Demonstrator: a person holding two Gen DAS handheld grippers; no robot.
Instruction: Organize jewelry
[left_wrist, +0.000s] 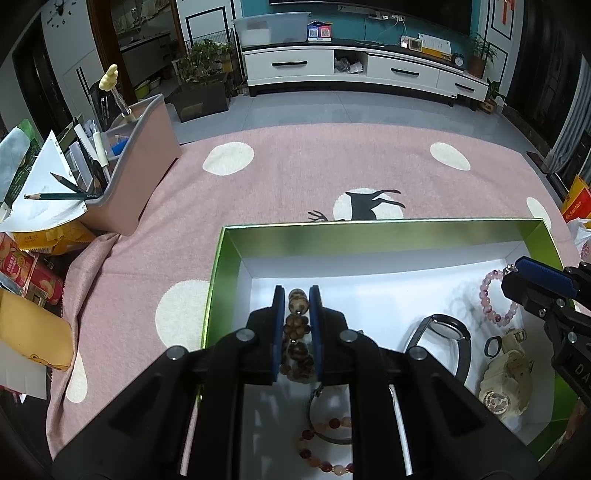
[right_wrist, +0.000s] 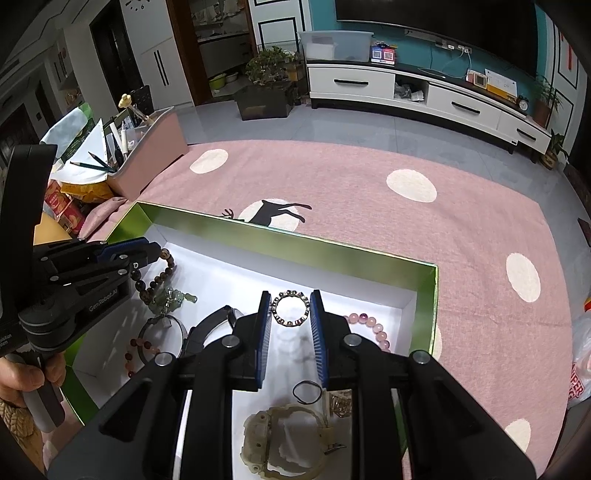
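Two grips, left jaws clamping brown bead bracelet (left_wrist: 296, 332), right jaws pinching metal ring bracelet (right_wrist: 290, 308)

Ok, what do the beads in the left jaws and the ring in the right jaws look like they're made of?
Brown bead bracelet: mottled, carved-looking beads, probably wood or seed, slightly glossy. Small ring: silvery studded band with glints, likely metal, though plated plastic can't be ruled out. Box: card, shiny green walls, matte white floor.
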